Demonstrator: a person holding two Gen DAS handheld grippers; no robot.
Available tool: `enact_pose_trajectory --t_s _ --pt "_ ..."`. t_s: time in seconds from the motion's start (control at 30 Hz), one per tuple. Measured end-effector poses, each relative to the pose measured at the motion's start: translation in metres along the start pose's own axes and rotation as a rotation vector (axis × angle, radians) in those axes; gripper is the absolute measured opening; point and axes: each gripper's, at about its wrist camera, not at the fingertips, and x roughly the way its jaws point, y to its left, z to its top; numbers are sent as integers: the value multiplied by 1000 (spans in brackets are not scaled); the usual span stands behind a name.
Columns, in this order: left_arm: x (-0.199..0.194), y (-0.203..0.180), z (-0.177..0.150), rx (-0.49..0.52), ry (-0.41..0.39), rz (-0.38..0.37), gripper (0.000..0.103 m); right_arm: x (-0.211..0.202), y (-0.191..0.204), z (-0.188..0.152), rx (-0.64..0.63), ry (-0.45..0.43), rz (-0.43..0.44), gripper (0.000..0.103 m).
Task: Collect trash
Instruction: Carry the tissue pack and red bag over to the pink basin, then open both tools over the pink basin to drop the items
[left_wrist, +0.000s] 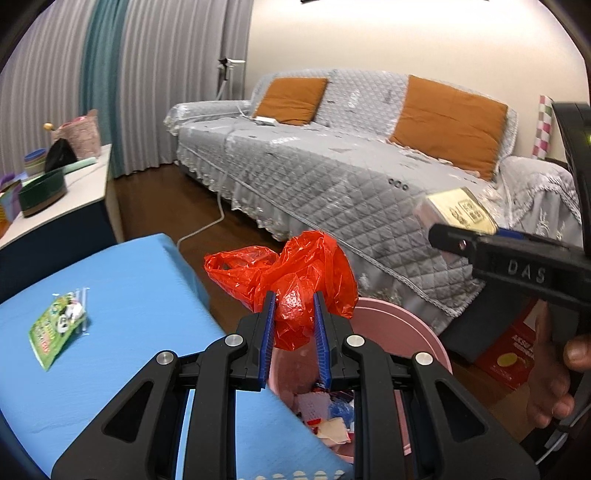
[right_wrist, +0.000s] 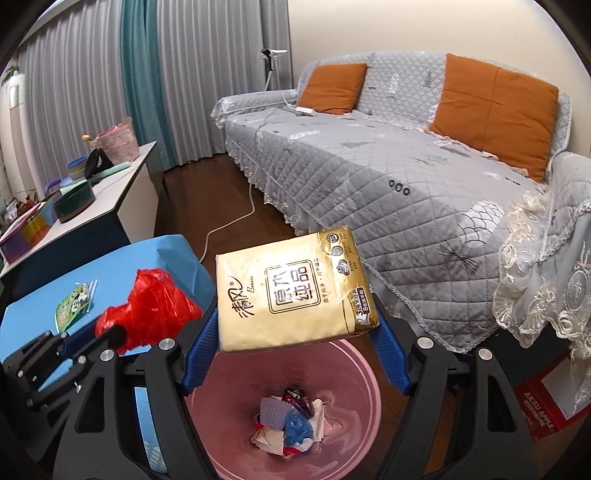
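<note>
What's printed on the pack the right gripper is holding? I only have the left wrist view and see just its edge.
Observer: The cream and gold soft tissue pack shows its whole face in the right wrist view: large Chinese characters and the word Breeze.
Operator: Is it over the bin?
Observer: Yes, it hangs above the round pink plastic bin, whose floor shows paper scraps and a blue wad.
Operator: Is the left gripper visible from there?
Observer: Yes, the left gripper sits at the left edge, its tip against the crumpled red plastic bag, over the blue table.
</note>
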Motion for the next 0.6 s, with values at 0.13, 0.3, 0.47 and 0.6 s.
enact_pose_trajectory --t_s 0.13,0.3,0.47,0.6 --pt "5 -6 -4 18 16 -25 20 -1 -6 1 10 -6 -8 74" --pt "9 -11 -9 31 38 -60 20 2 -11 0 17 1 -10 74" --pt "16 -6 -13 7 78 -88 26 8 -11 -1 26 21 -10 84" --pt "14 7 -14 -40 77 -79 27 7 -11 0 36 13 -12 85"
